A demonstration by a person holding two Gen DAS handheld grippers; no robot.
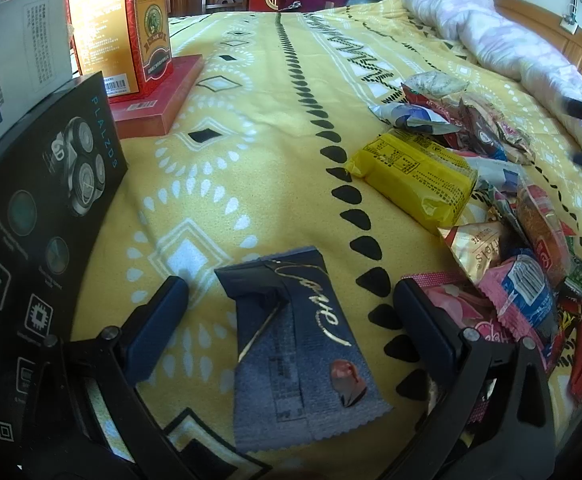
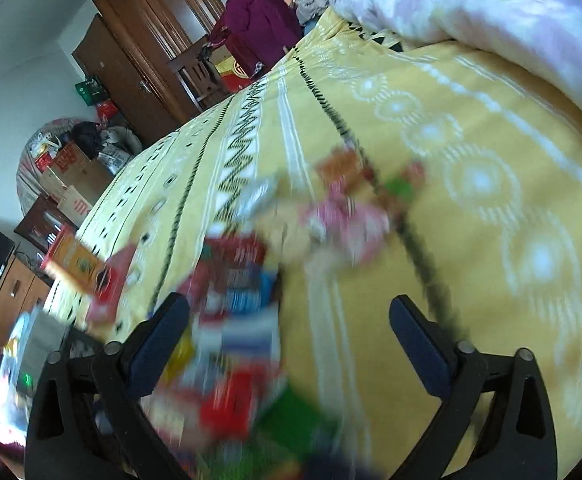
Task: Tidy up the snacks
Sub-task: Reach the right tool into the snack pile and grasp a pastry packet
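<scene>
Left wrist view: left of the dark blue wrapper [image 1: 291, 344] a black shaver box [image 1: 39, 216] is propped, with red cartons [image 1: 131, 40] beyond it. The wrapper lies flat on the yellow bedspread [image 1: 251, 140], between the wide-open jaws of the left gripper [image 1: 287, 312], untouched. Right of the wrapper the snack pile [image 1: 491, 208] is heaped, a yellow packet [image 1: 415, 172] at its near edge.

Right wrist view, blurred: the right gripper [image 2: 287, 320] is seen with jaws wide and empty above the pile. The wrapper is best pinched across its short width, square-on, without gathering cloth.
</scene>
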